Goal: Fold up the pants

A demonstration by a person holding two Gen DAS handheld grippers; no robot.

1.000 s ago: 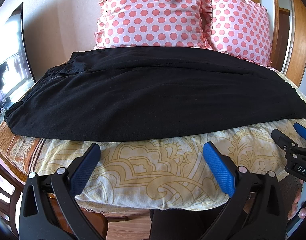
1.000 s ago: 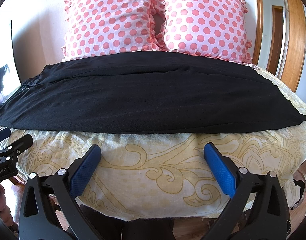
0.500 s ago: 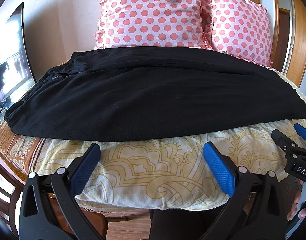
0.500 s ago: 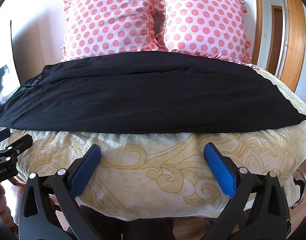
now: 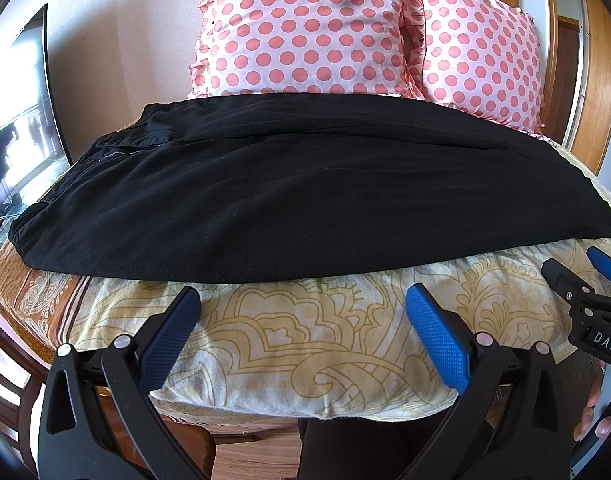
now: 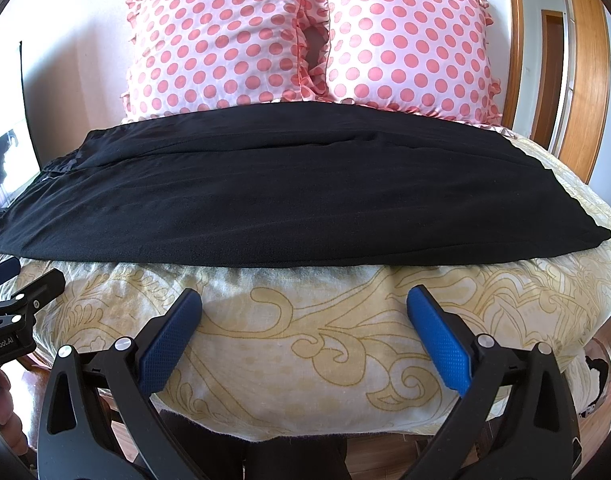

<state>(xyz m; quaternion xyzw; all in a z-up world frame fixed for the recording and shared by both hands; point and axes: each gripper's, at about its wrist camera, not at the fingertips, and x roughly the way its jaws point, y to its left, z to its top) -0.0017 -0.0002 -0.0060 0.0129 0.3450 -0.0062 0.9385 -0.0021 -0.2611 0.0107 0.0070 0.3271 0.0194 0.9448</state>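
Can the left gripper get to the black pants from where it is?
Probably yes. The left gripper is open and points at the near edge of the pants, with only bare bedspread between them and nothing blocking the way.

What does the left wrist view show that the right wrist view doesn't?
Only the left wrist view shows the pants' waistband end with its zipper, a screen by the wall, and the right gripper at its right edge. Only the right wrist view shows the doorway and the left gripper at its left edge. Both show the black pants laid flat across the bedspread, two dotted pillows behind, and open jaws short of the fabric.
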